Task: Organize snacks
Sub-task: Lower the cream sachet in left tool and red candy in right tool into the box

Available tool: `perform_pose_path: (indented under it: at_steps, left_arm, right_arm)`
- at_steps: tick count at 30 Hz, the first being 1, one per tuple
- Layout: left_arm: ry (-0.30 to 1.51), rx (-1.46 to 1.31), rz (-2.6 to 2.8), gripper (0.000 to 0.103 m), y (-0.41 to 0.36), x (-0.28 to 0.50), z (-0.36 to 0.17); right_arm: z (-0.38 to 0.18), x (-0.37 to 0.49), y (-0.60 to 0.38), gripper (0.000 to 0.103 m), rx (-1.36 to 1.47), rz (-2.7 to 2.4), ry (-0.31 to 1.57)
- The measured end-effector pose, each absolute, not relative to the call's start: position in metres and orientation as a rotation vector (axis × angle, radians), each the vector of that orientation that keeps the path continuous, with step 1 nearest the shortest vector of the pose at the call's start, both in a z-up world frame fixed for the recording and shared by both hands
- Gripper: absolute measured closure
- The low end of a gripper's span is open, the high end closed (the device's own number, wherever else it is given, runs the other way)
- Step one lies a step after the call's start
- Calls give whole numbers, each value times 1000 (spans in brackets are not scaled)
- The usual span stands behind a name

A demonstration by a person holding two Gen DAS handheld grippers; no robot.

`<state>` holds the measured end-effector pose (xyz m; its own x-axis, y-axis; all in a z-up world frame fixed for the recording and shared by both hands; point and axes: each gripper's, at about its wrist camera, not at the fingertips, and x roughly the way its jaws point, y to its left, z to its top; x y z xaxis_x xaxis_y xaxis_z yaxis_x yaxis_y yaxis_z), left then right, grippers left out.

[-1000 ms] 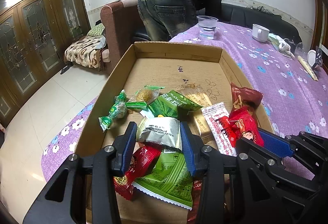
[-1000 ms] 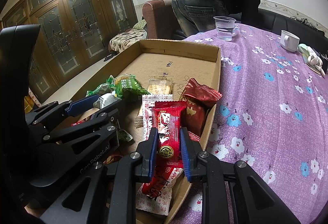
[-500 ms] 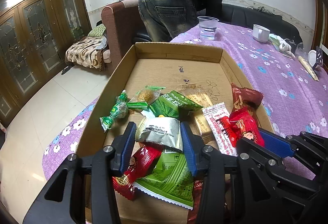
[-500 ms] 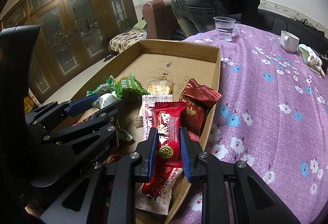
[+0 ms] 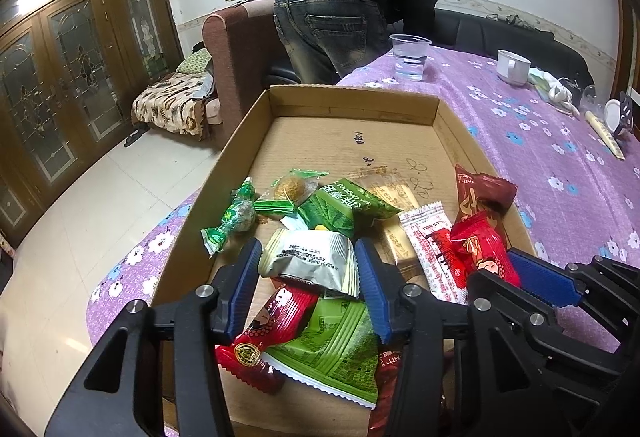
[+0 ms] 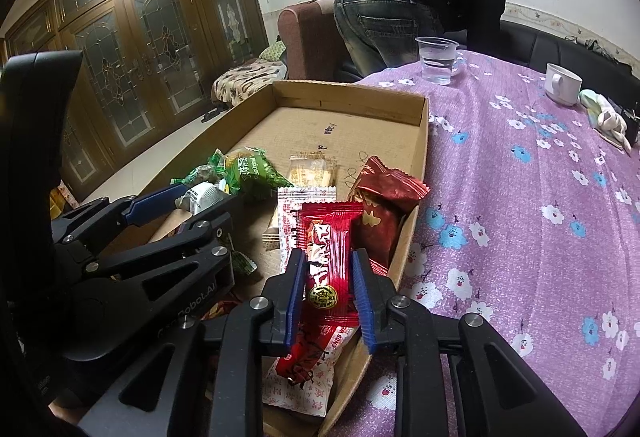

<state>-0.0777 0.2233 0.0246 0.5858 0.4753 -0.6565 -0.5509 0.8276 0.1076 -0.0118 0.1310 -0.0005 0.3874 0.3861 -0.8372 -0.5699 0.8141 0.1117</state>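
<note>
A shallow cardboard box (image 5: 352, 105) on the purple table holds several wrapped snacks. My left gripper (image 5: 308, 261) is shut on a grey-white snack packet (image 5: 310, 261) and holds it over a red packet (image 5: 268, 333) and a green packet (image 5: 336, 341). My right gripper (image 6: 328, 269) is shut on a red snack bar (image 6: 326, 257) near the box's right wall (image 6: 420, 141). Green candies (image 5: 236, 215), a green packet (image 5: 344, 203), a white-red bar (image 5: 434, 249) and a dark red packet (image 6: 384, 197) lie in the box. The left gripper also shows in the right wrist view (image 6: 180, 197).
A person in a black top and jeans (image 5: 344, 17) bends over behind the box. A clear plastic cup (image 5: 410, 55) and a white mug (image 5: 514, 67) stand on the purple flowered tablecloth (image 6: 540, 197). A brown armchair (image 5: 236, 45) stands to the left.
Almost nothing moved. Both grippers keep their hold on the same packets, with only a very slight shift of view.
</note>
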Motion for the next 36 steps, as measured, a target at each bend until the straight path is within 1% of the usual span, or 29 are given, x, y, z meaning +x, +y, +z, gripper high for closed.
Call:
perform_pose_path:
  at_steps: [12, 36]
  left_arm:
    - [720, -105, 615, 55, 222, -81, 25]
    - [697, -88, 634, 51, 218, -82, 28]
  right_arm:
    - [1, -13, 129, 71, -206, 602, 983]
    - [4, -13, 126, 69, -209, 597, 964]
